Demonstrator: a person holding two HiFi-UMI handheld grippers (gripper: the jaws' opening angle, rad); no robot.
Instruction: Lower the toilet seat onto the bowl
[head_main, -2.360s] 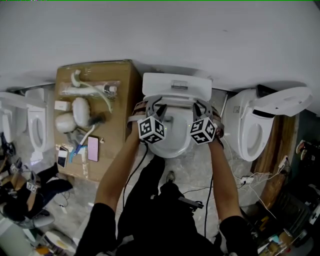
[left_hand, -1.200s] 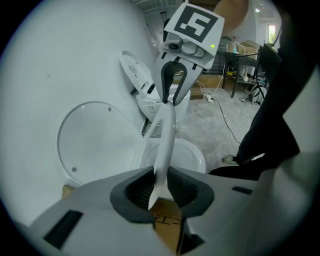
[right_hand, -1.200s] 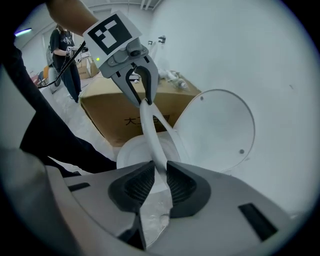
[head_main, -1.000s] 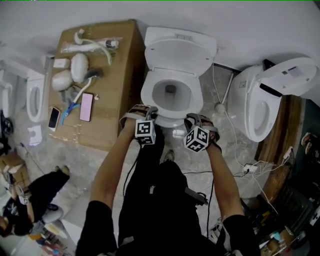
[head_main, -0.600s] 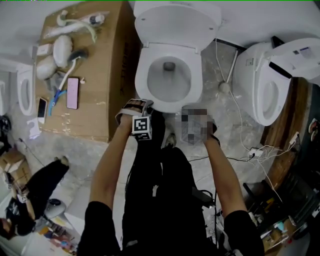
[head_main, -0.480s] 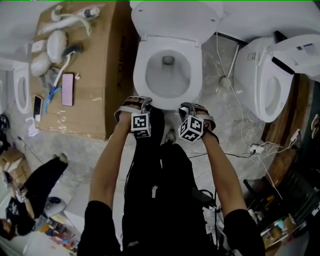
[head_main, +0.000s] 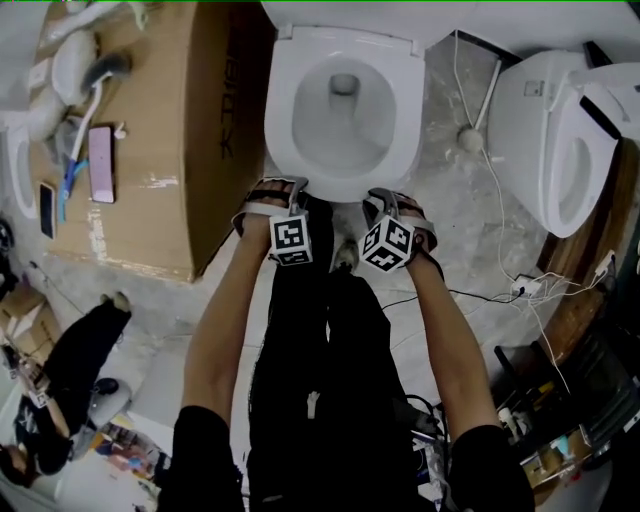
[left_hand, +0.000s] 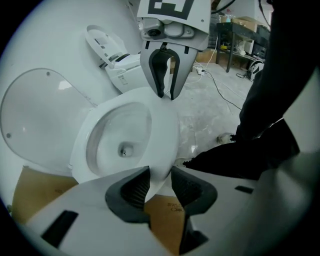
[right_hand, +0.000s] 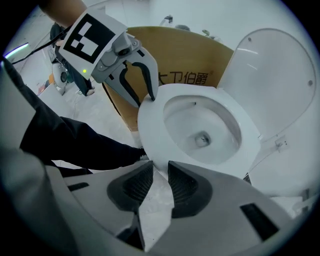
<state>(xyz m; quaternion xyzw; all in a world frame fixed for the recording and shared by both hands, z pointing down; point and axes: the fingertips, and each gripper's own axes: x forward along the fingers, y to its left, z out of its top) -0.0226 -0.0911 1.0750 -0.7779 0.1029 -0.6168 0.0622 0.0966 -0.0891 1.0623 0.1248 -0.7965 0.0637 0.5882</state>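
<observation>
Below, mottled grey floor (head_main: 470, 240) around toilet (head_main: 345, 110)

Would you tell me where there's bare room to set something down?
The cardboard box is bare between the pink phone and its edge facing the toilet. Its left side is crowded; cables cross the floor right of the toilet.

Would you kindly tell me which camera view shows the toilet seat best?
The head view: it looks straight down on the toilet seat, whole ring visible, lying flat on the bowl. Both gripper views catch it at a slant from the front, with its near edge partly hidden.
</observation>
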